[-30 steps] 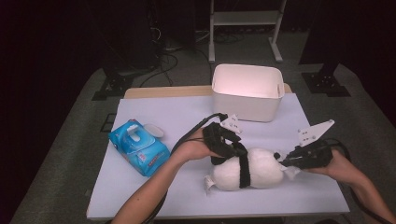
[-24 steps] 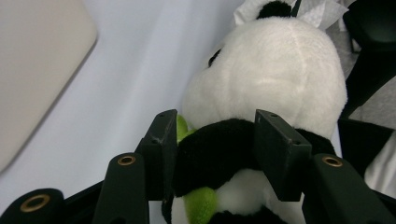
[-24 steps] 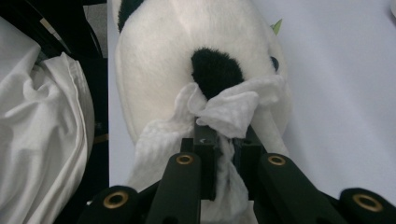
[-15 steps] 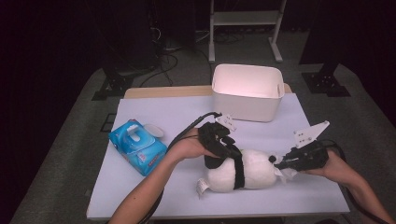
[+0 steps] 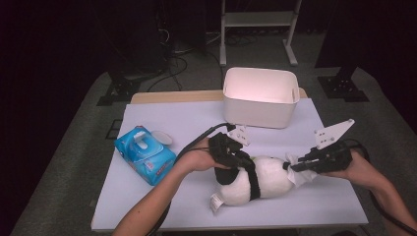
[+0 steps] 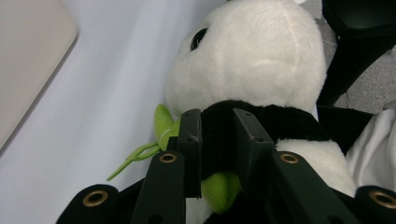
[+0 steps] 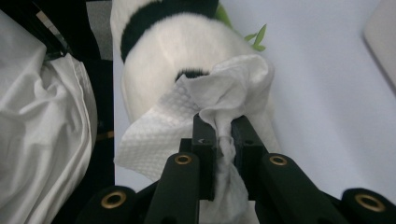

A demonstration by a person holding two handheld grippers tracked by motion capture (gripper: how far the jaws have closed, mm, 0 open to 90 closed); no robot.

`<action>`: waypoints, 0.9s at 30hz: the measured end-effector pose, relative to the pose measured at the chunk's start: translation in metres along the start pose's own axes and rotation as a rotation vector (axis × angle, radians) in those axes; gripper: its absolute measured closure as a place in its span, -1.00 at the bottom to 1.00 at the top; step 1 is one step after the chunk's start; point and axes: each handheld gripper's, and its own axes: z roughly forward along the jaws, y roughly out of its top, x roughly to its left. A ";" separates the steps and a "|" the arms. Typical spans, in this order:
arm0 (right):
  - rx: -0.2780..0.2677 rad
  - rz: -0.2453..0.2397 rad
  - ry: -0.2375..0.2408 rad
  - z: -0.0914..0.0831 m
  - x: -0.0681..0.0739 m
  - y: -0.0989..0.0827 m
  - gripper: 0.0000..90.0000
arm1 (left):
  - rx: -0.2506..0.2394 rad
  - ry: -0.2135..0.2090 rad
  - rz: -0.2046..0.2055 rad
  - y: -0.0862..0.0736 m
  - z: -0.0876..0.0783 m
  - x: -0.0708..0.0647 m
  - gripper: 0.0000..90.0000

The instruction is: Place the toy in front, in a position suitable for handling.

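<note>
Plush black-and-white panda [image 5: 255,183], crumpled embossed white wipe [image 7: 219,100] against its fur.

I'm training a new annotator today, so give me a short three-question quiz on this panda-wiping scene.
1. True or false: the left gripper is clamped on the plush panda.
2. What does the right gripper hold?
A. a white wipe
B. the blue wipes pack
C. a sponge
3. Fill in: the white bin stands at the table's ___ edge, seen from the person.

Key:
1. True, on a black limb.
2. A, the white wipe, pressed against the panda.
3. Far.
</note>
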 end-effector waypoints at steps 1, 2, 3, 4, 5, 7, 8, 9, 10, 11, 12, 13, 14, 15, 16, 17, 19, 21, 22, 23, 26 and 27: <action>-0.008 -0.001 -0.003 -0.002 -0.001 0.001 0.82 | -0.001 -0.007 0.003 0.001 0.001 -0.001 0.64; -0.016 0.000 -0.005 -0.004 -0.001 0.003 0.82 | -0.004 -0.011 0.004 0.002 0.001 -0.002 0.64; -0.023 0.001 -0.006 -0.005 -0.002 0.005 0.82 | -0.004 -0.018 0.011 0.003 0.003 -0.004 0.64; -0.021 -0.002 -0.008 -0.004 -0.003 0.007 0.82 | 0.000 -0.024 0.021 0.005 0.003 -0.005 0.64; -0.016 -0.007 -0.010 -0.003 -0.004 0.009 0.82 | -0.001 -0.026 0.026 0.007 0.004 -0.008 0.64; 0.007 -0.016 -0.006 0.003 -0.006 0.015 0.81 | 0.005 -0.025 0.041 0.010 0.006 -0.011 0.64; 0.021 -0.019 -0.003 0.008 -0.007 0.017 0.81 | 0.005 -0.024 0.045 0.010 0.006 -0.012 0.64; 0.027 -0.019 0.002 0.011 -0.008 0.019 0.81 | 0.008 -0.022 0.051 0.011 0.006 -0.012 0.64; 0.037 -0.018 0.011 0.015 -0.010 0.020 0.81 | 0.009 -0.019 0.051 0.011 0.006 -0.012 0.64; 0.045 -0.012 0.020 0.020 -0.011 0.020 0.81 | 0.006 -0.014 0.048 0.011 0.006 -0.012 0.64; 0.061 -0.011 0.030 0.024 -0.012 0.019 0.82 | 0.008 -0.008 0.048 0.011 0.006 -0.012 0.64; 0.065 -0.004 0.039 0.028 -0.012 0.018 0.82 | 0.010 -0.003 0.051 0.011 0.006 -0.012 0.65; 0.061 -0.001 0.045 0.029 -0.012 0.017 0.82 | 0.007 0.005 0.051 0.011 0.006 -0.011 0.65; 0.053 0.003 0.042 0.028 -0.012 0.016 0.82 | 0.002 0.011 0.051 0.012 0.006 -0.011 0.67; 0.046 0.007 0.040 0.026 -0.013 0.015 0.82 | 0.004 0.011 0.058 0.013 0.006 -0.011 0.68; 0.042 0.010 0.037 0.025 -0.012 0.014 0.82 | 0.009 0.012 0.063 0.014 0.005 -0.010 0.68; 0.039 0.008 0.031 0.023 -0.012 0.013 0.82 | 0.012 0.027 0.064 0.017 0.005 -0.009 0.68; 0.034 0.004 0.026 0.023 -0.012 0.014 0.82 | 0.015 0.045 0.067 0.019 0.003 -0.005 0.68; 0.032 0.004 0.022 0.022 -0.012 0.015 0.82 | 0.019 0.054 0.071 0.020 0.003 -0.004 0.68; 0.030 0.004 0.020 0.023 -0.013 0.015 0.82 | 0.022 0.062 0.074 0.021 0.002 -0.003 0.68; 0.020 -0.001 0.016 0.025 -0.014 0.018 0.82 | 0.026 0.088 0.073 0.022 -0.003 0.000 0.68; 0.021 0.001 0.018 0.026 -0.015 0.018 0.82 | 0.025 0.097 0.071 0.021 -0.003 0.001 0.68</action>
